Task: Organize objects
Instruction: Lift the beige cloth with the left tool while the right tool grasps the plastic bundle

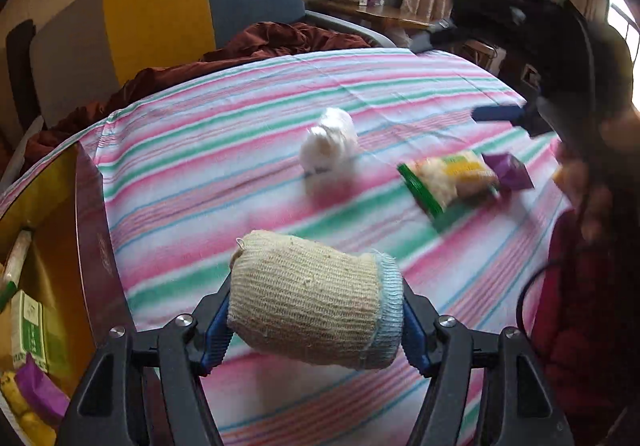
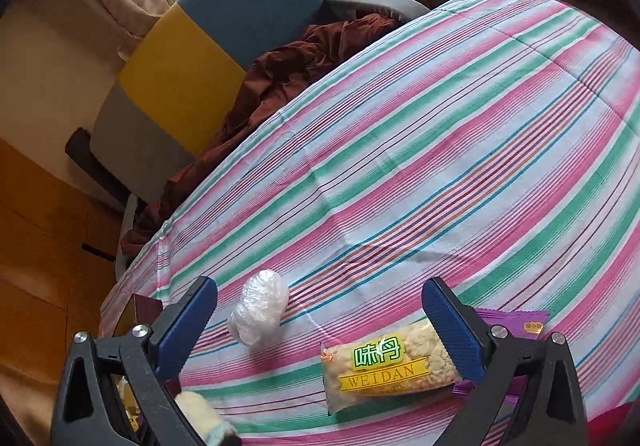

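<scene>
**Left gripper clamped on a knitted roll above a striped cloth**

The left gripper holds a beige knitted roll with a pale blue cuff at one end; the blue pads press on the roll's two ends, and the roll hangs clear of the striped cloth that covers the tabletop. Left of the roll stands an open box with a dark red wall, and inside it lie a green-and-white carton, a purple packet and some yellow items. Beyond the roll, a white crumpled wad rests on the cloth. Right of the roll and farther back lies a snack bag with green and yellow print, and a purple pouch touches its far end.

The right gripper has its jaws wide apart, with nothing between the pads; it hangs over the snack bag, which lies flat between the two fingers. In this view the wad lies just left of the bag, and the pouch shows behind the right finger. The roll appears at the lower left edge. A rumpled brown cloth lies past the far edge of the striped cloth.
</scene>
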Available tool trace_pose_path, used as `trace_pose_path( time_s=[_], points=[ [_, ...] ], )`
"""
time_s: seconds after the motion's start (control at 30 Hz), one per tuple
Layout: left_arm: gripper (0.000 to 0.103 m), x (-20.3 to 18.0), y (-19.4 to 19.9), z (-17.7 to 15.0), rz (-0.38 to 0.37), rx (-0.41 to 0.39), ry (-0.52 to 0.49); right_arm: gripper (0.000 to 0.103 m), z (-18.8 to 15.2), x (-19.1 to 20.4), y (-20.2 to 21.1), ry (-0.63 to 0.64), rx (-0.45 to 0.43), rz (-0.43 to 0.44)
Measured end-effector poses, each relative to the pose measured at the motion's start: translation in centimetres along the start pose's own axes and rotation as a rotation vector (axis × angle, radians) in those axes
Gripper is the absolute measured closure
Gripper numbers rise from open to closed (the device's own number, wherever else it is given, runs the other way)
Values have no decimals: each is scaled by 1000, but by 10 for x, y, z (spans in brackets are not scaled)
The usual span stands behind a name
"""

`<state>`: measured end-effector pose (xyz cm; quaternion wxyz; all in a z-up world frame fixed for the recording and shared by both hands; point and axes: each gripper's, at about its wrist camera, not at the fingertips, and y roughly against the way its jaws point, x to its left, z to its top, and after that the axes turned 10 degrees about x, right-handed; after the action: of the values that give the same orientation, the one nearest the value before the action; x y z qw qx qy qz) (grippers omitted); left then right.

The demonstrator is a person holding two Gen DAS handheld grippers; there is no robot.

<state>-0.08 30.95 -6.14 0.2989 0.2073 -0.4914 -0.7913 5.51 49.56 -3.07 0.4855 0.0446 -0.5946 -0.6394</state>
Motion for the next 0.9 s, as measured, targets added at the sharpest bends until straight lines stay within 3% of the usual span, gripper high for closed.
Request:
trace_pose_path(
  time_s=[0.1,0.3,0.6,0.7,0.9],
  points=[
    [33,-11,-8,-26,9,2,-48,0,-3,12,-6,67,23,-11],
    [33,-7,-8,-45,-22,-113,-79,0,-10,39,-16,216,36,-77],
    [33,-5,-12,-47,-32,-166,-95,4,-31,76,-47,449,100,-218],
    [33,-4,-13,-48,-47,-174,-90,9,-35,80,-53,481,110,-238],
    [33,-1,-11,-51,-59,-182,-86,9,-38,91,-66,537,135,-284]
  ],
)
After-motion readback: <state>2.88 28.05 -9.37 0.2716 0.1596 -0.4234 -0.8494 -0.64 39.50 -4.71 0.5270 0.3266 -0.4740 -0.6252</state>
